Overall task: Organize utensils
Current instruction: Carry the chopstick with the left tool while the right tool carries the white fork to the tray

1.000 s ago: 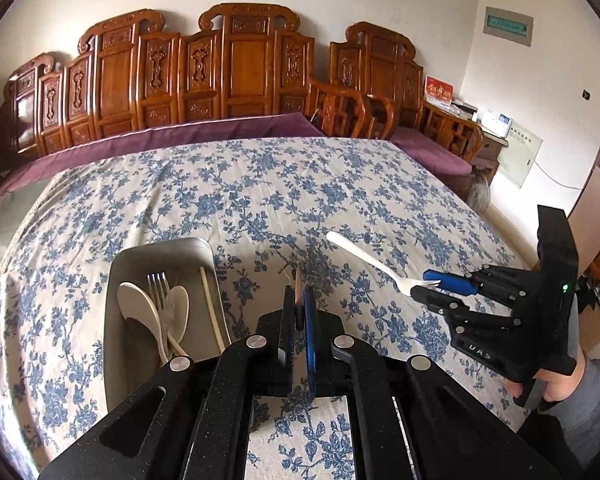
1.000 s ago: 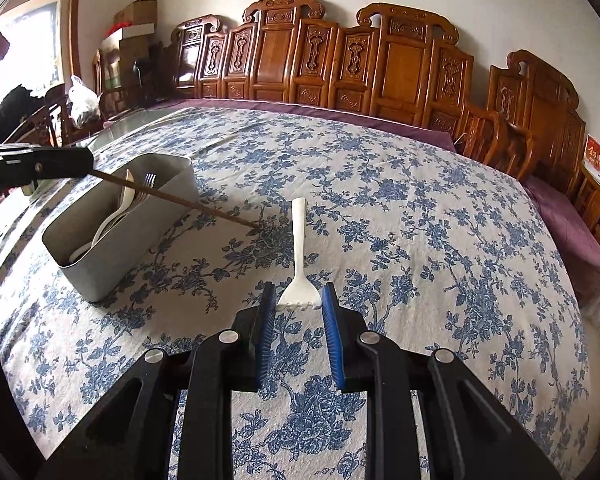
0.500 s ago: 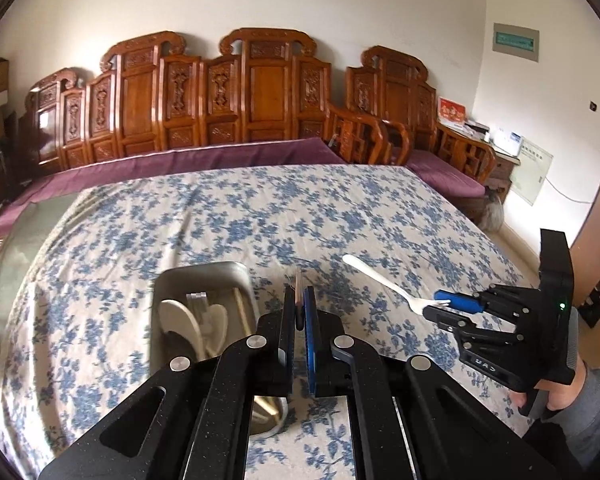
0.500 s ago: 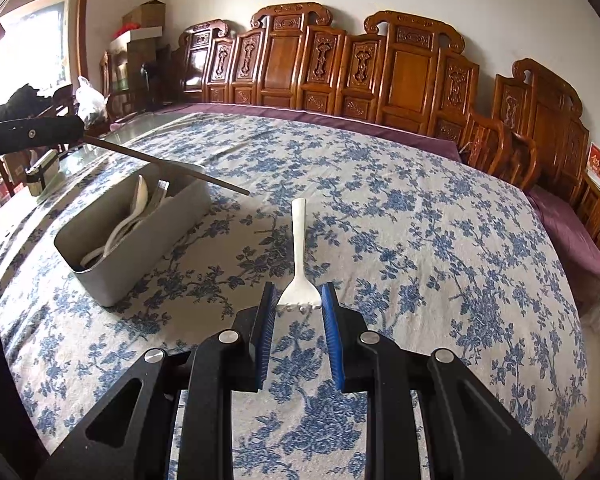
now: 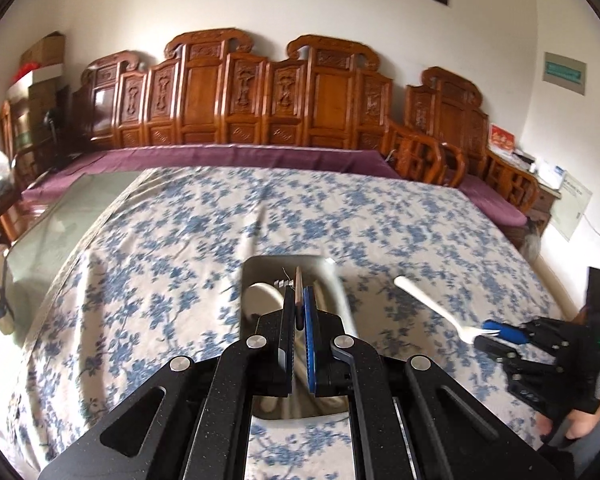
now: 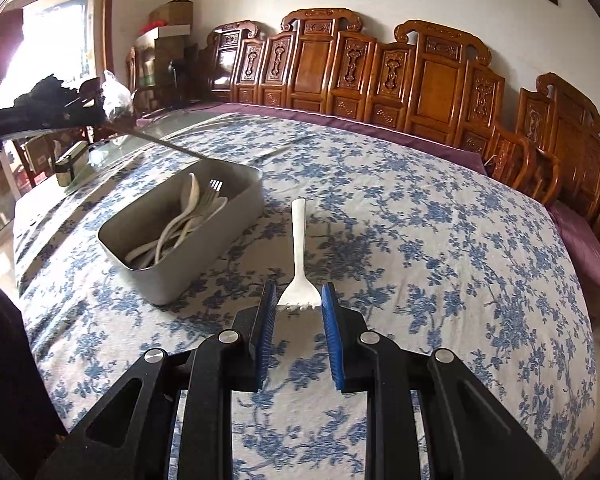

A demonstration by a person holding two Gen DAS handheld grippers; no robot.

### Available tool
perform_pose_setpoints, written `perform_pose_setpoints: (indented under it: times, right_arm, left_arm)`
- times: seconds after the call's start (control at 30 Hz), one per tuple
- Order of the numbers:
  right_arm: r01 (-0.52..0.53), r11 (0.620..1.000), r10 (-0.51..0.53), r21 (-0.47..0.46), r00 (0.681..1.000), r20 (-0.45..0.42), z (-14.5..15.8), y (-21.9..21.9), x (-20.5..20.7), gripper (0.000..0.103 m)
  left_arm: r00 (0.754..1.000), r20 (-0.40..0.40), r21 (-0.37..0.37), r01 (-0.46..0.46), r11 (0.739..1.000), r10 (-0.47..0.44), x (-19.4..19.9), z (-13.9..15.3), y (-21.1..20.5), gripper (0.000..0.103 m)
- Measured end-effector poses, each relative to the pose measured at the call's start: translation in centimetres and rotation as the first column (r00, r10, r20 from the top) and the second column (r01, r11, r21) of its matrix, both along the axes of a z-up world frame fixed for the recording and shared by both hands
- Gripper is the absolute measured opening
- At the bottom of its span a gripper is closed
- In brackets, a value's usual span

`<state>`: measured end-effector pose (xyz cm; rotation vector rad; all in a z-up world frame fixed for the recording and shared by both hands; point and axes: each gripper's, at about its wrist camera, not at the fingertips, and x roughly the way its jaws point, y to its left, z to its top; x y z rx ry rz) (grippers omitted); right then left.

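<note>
Inside grey bin (image 6: pixel 204 276): pale spoons (image 6: pixel 188 200), fork (image 6: pixel 212 192).

Matt grey bin (image 6: pixel 204 264), white plastic fork (image 6: pixel 299 256), floral cloth (image 6: pixel 420 240)

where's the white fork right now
The white fork is clamped by its tined end in the right gripper, handle pointing away over the floral tablecloth, just right of the grey bin.

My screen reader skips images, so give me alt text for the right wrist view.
The right claw grips a white plastic fork by its tines, handle pointing away, above a blue-floral tablecloth. To its left, a grey bin holds pale utensils.
</note>
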<state>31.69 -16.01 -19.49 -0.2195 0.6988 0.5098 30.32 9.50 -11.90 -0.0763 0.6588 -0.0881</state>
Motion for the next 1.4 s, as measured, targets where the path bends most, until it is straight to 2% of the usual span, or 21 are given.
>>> perform_pose_setpoints:
  times: [0.2, 0.43, 0.6, 0.67, 0.7, 0.77, 1.07, 1.13, 1.2, 1.4]
  right_arm:
    - [-0.014, 1.000, 0.014, 0.007, 1.000, -0.009, 0.4, 1.1, -0.2, 0.026]
    - [-0.027, 1.000, 0.027, 0.002, 1.000, -0.007, 0.8, 2.1, -0.1, 0.026]
    - [-0.022, 0.999, 0.023, 0.034, 0.999, -0.025, 1.3, 3.1, 0.4, 0.026]
    - [-0.031, 0.999, 0.032, 0.041, 0.999, -0.026, 1.4, 3.8, 0.5, 0.026]
    - [-0.038, 0.998, 0.039, 0.040, 0.999, -0.026, 1.5, 4.3, 0.5, 0.026]
    - [-0.048, 0.998, 0.049, 0.039, 0.998, -0.025, 1.5, 5.0, 0.6, 0.026]
    - [-0.066, 0.997, 0.068, 0.044, 0.997, -0.032, 1.7, 8.0, 1.6, 0.026]
    - [-0.061, 0.997, 0.063, 0.050, 0.997, -0.046, 1.5, 8.6, 2.0, 0.026]
    - [-0.057, 0.997, 0.061, 0.057, 0.996, -0.058, 1.3, 9.2, 2.3, 0.026]
    - [-0.030, 0.997, 0.037, 0.068, 0.995, -0.096, 0.3, 11.1, 3.6, 0.026]
  left_arm:
    - [0.997, -0.070, 0.009, -0.023, 1.000, 0.024, 1.1, -2.5, 0.5, 0.003]
    - [0.993, -0.114, 0.021, 0.018, 1.000, -0.015, 1.8, -4.3, -0.6, 0.004]
    - [0.987, -0.156, 0.023, 0.031, 0.999, -0.027, 2.3, -5.0, -0.9, 0.004]
    - [0.987, -0.160, 0.019, 0.037, 0.999, -0.033, 2.3, -5.0, -0.8, 0.006]
    - [0.987, -0.158, 0.018, 0.036, 0.999, -0.033, 2.3, -4.9, -0.8, 0.012]
    - [0.988, -0.150, 0.016, 0.033, 0.999, -0.030, 2.1, -4.7, -0.5, 0.017]
    - [0.990, -0.143, -0.002, -0.008, 1.000, 0.007, 2.3, -4.2, 1.4, 0.018]
    - [0.990, -0.139, -0.003, -0.015, 1.000, 0.014, 2.3, -4.0, 1.7, 0.019]
    - [0.991, -0.133, 0.006, -0.026, 1.000, 0.026, 2.3, -3.9, 2.0, 0.025]
    - [0.990, -0.131, 0.020, -0.041, 0.999, 0.043, 2.4, -3.7, 2.8, 0.026]
